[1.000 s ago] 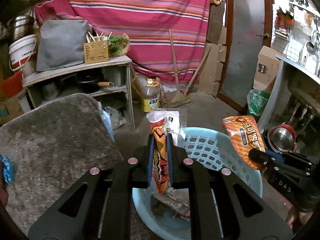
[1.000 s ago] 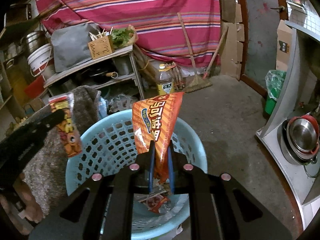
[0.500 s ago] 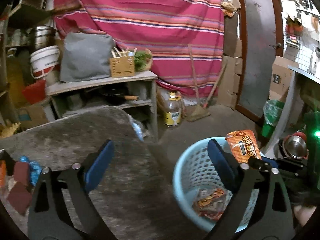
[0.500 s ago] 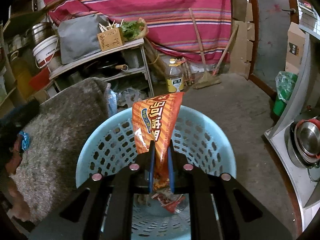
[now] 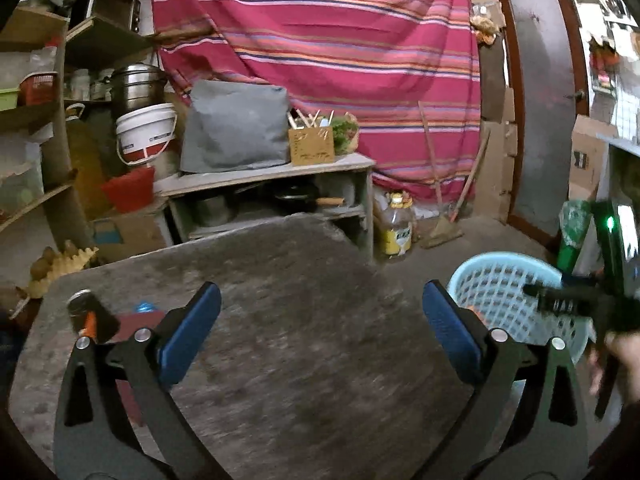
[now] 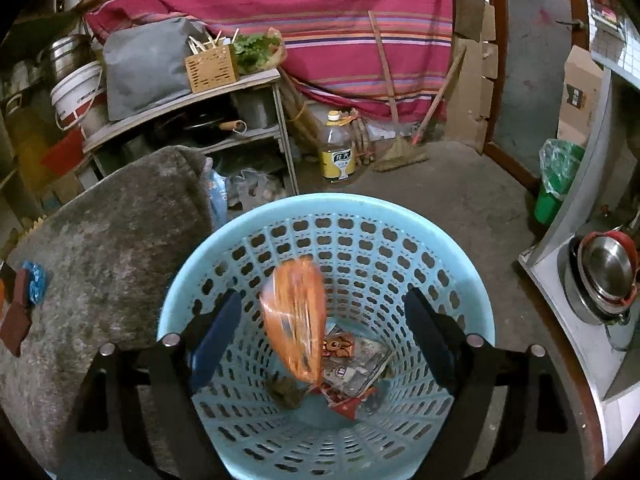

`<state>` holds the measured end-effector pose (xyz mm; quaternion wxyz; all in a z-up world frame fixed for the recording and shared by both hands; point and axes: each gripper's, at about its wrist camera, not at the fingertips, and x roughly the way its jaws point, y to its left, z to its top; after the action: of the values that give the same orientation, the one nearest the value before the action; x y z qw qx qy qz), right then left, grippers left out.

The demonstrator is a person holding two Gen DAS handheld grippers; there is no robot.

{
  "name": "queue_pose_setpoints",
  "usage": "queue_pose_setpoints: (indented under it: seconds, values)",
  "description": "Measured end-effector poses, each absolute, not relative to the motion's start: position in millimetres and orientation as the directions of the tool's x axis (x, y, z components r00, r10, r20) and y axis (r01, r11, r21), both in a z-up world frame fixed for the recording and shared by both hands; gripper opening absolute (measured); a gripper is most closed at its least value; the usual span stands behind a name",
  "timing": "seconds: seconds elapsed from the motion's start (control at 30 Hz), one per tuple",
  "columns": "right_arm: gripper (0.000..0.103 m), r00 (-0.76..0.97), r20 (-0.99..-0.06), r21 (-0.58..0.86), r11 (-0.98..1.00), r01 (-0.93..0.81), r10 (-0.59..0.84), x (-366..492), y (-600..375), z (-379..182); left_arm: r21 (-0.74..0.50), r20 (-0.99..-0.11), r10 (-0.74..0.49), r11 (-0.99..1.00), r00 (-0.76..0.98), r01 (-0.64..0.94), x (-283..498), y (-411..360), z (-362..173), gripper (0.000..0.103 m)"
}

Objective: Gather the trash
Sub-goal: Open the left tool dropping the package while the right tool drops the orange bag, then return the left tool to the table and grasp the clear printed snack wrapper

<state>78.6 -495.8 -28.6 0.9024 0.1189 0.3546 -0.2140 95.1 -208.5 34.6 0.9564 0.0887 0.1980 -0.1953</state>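
A cluttered storeroom, striped cloth (image 6: 280, 4) behind. The right gripper (image 6: 322, 336) hung over the blue laundry basket (image 6: 332, 210), jaws opening, nothing pinched; the orange snack wrapper (image 6: 294, 320) was blurred between them, apparently dropping toward wrappers on the basket's bottom. The left gripper (image 5: 322, 330) gaped wide and empty above the grey felt-covered table (image 5: 304, 280), with more trash (image 5: 142, 307) at its left edge. Risk, I'd say: a hurried left-hand grab could knock that litter off the edge.
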Motion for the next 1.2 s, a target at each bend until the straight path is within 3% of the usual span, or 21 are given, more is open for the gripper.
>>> queue_pose_setpoints:
  seconds: [0.2,0.37,0.67,0.93,1.07,1.13,1.2]
  values:
    - [0.094,0.694,-0.635,0.004,0.897,0.442,-0.339,92.3,-446.8,-8.3,0.118,-0.441,-0.273,0.926,0.855,0.357,103.4,-148.1,25.2,0.097]
    - [0.096,0.744,-0.592,0.004,0.923,0.386,-0.309,110.9,-394.7,5.9,0.092,-0.449,-0.162,0.970,0.879,0.226,130.7,-83.3,19.8,0.098]
    - [0.096,0.708,-0.670,0.021,0.948,0.318,-0.223,159.1,-318.3,-9.4,0.046,-0.537,0.001,0.999,0.844,0.027,179.5,26.3,-8.0,0.097]
    - [0.099,0.723,-0.664,0.043,0.956,0.291,-0.190,179.0,-273.2,-14.6,0.028,-0.605,0.001,0.999,0.796,0.020,211.0,61.2,-39.0,0.097]
    - [0.099,0.774,-0.613,0.069,0.965,0.254,-0.160,181.5,-257.9,-15.0,0.054,-0.627,-0.005,0.997,0.779,0.051,224.2,56.7,-49.8,0.097]
    - [0.099,0.756,-0.626,0.006,0.968,0.249,-0.191,187.0,-245.9,-15.1,0.056,-0.634,-0.013,0.997,0.773,0.062,230.1,56.9,-51.6,0.094]
    - [0.099,0.723,-0.658,-0.058,0.972,0.226,-0.208,194.0,-234.2,-16.1,0.039,-0.643,-0.039,0.996,0.764,0.084,234.4,57.3,-52.7,0.077]
